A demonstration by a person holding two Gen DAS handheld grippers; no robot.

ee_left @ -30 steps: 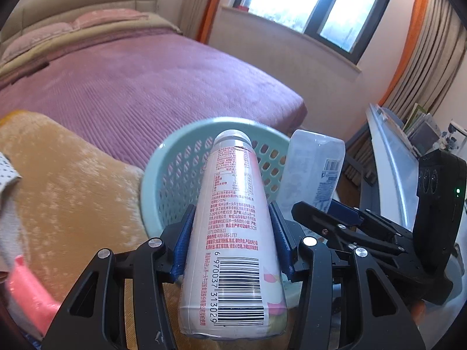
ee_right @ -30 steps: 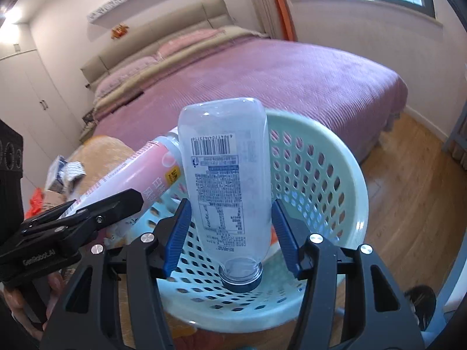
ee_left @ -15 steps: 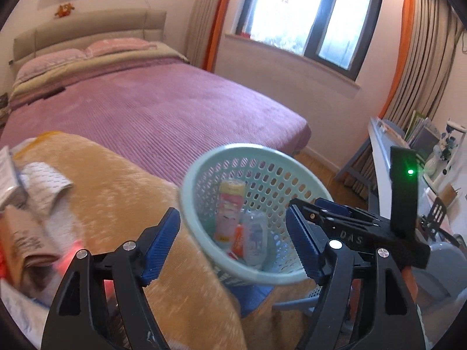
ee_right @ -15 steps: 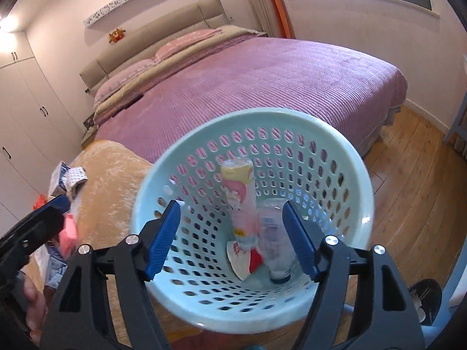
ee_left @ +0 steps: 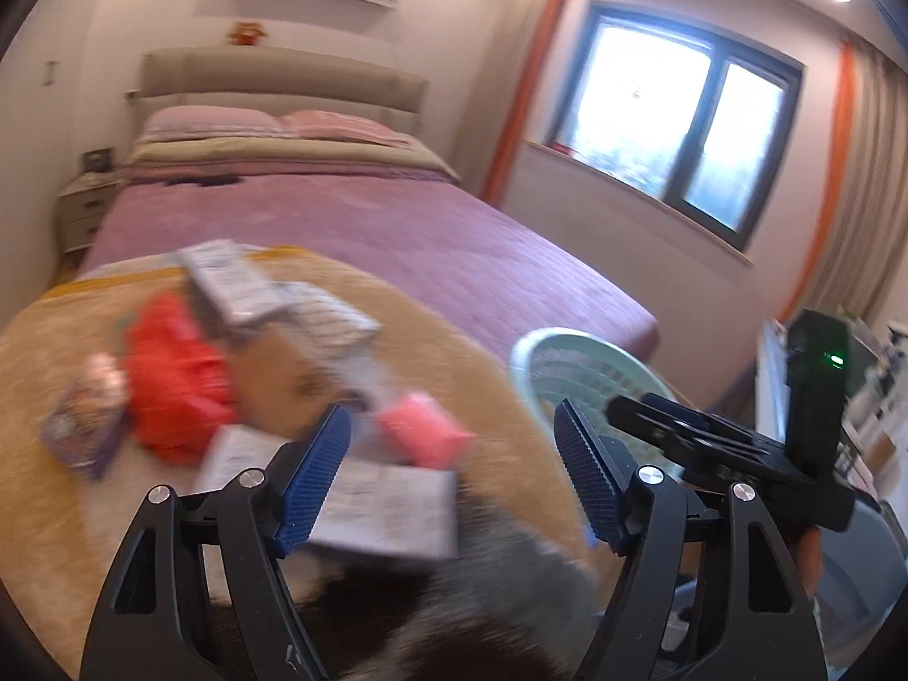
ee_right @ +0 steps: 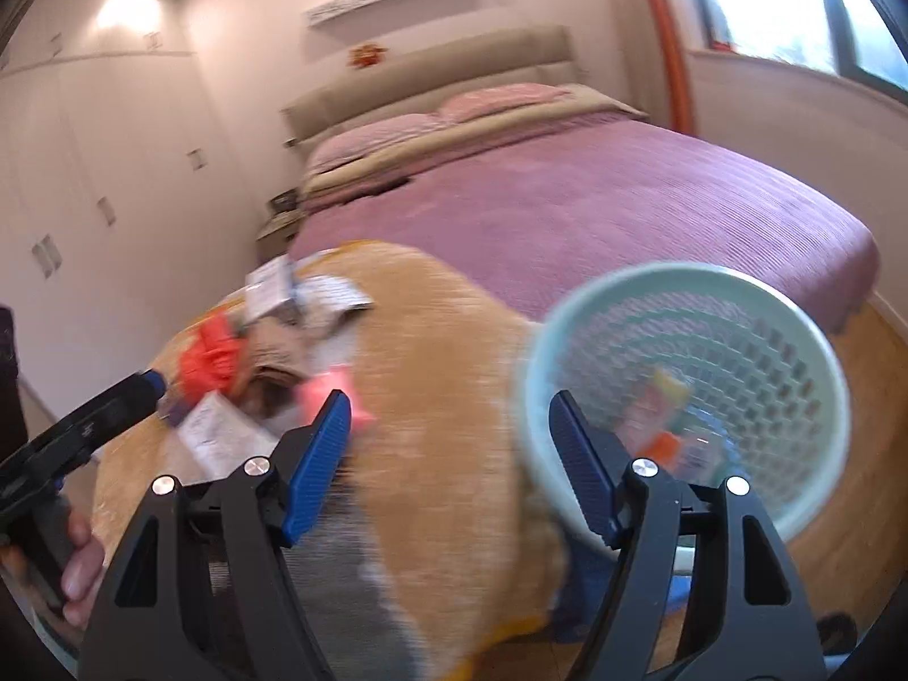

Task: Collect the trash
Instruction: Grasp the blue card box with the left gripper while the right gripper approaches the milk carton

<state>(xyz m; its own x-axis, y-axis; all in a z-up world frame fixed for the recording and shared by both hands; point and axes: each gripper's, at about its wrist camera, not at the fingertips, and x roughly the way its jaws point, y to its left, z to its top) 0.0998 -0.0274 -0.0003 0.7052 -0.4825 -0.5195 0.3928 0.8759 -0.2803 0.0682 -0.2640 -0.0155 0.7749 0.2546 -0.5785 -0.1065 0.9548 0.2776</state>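
Now both grippers wide apart, empty, beside basket rim.

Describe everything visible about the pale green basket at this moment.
The basket is round, pale green plastic, with walls perforated by rows of small holes. It stands at the edge of the tan blanket, in front of the purple bed, mouth tipped toward the right camera. Blurred trash lies inside, orange, yellow and clear. Neither gripper touches it.

No legible text on the blurred packaging
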